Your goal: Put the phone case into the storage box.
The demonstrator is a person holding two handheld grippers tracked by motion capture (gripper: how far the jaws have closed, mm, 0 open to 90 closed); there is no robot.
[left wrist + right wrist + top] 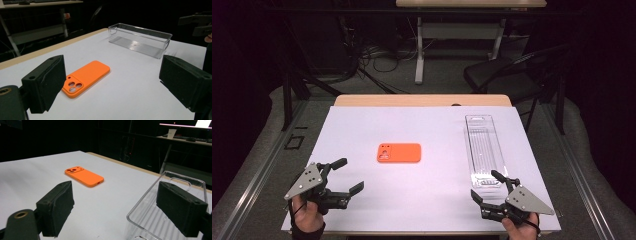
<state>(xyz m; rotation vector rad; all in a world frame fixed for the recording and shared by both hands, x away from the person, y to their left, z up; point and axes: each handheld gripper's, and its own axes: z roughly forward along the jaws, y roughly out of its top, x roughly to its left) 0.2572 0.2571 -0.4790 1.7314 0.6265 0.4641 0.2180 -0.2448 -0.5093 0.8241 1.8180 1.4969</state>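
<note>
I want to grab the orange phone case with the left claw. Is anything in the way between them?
No. Between the left gripper and the orange phone case there is just bare white table, as the high view and the left gripper view show.

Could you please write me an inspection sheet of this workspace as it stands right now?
Surface: white sheet covering a wooden table, flat and clean.
Job's things: orange phone case lying flat mid-sheet, camera cutouts up; clear plastic tray to its right, empty, long side running away from the person.
Clutter: nothing seen on the sheet.
Grippers: left hand-held gripper at the near left, jaws open, holding nothing; right hand-held gripper at the near right, jaws open, holding nothing, close to the tray's near end.
Cables: a tangle on the floor beyond the table.
Surroundings: dark room; folding chair at the far right, another desk behind.
</note>
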